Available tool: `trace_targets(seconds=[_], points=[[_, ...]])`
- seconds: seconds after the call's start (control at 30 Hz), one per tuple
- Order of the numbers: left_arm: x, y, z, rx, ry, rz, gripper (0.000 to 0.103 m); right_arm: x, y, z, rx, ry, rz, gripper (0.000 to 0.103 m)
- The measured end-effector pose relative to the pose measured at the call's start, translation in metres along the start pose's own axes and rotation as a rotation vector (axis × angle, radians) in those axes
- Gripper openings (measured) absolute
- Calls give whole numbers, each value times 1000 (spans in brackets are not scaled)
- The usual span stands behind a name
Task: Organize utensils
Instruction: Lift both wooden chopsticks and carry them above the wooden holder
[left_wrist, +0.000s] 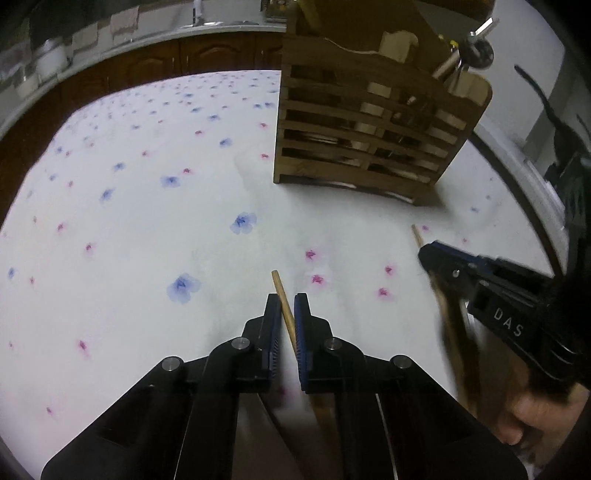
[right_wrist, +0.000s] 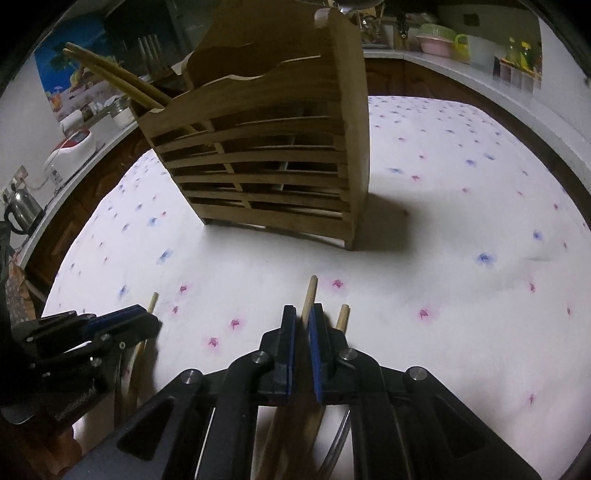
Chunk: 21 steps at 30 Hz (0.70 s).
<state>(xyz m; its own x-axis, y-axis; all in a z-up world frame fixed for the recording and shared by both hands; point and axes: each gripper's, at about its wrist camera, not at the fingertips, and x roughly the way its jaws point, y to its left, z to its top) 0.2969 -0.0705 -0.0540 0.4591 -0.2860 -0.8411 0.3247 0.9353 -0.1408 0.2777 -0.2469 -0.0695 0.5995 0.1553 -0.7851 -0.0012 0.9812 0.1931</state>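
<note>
A slatted wooden utensil holder (left_wrist: 362, 122) stands on the flowered tablecloth (left_wrist: 147, 206); it also shows in the right wrist view (right_wrist: 273, 155), with two chopsticks (right_wrist: 118, 79) leaning out of its left side. My left gripper (left_wrist: 286, 306) is shut on a wooden chopstick (left_wrist: 282, 295) low over the cloth. My right gripper (right_wrist: 303, 317) is shut on another chopstick (right_wrist: 309, 295); a second stick (right_wrist: 342, 317) lies just to its right. Each gripper shows in the other's view: the right gripper (left_wrist: 432, 258) and the left gripper (right_wrist: 147, 321).
Dark wooden cabinets (left_wrist: 166, 59) and a counter with kitchen items run behind the table. A kettle (right_wrist: 22, 210) and a white appliance (right_wrist: 74, 147) sit at the left. A pink bowl (right_wrist: 436, 44) stands on the far counter.
</note>
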Motion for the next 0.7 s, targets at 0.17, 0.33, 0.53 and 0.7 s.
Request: trace_targets(seconds=[0.17,0.33,0.53,0.7], points=[[-28,1,-5,-17,-58,-21,6,-21,-3,-2,38,-42,80,6],[-70,1,-11,-50,-137,-71,6,-68,-1,-7,44,-140,160,5],[-114,-1,-17,-62,-215,-111,5,-117,-2,-13,55,-238,200,5],[-139,-3,-24,-63,-256,-132,5,-148,1,-17,35,-299,240,5]])
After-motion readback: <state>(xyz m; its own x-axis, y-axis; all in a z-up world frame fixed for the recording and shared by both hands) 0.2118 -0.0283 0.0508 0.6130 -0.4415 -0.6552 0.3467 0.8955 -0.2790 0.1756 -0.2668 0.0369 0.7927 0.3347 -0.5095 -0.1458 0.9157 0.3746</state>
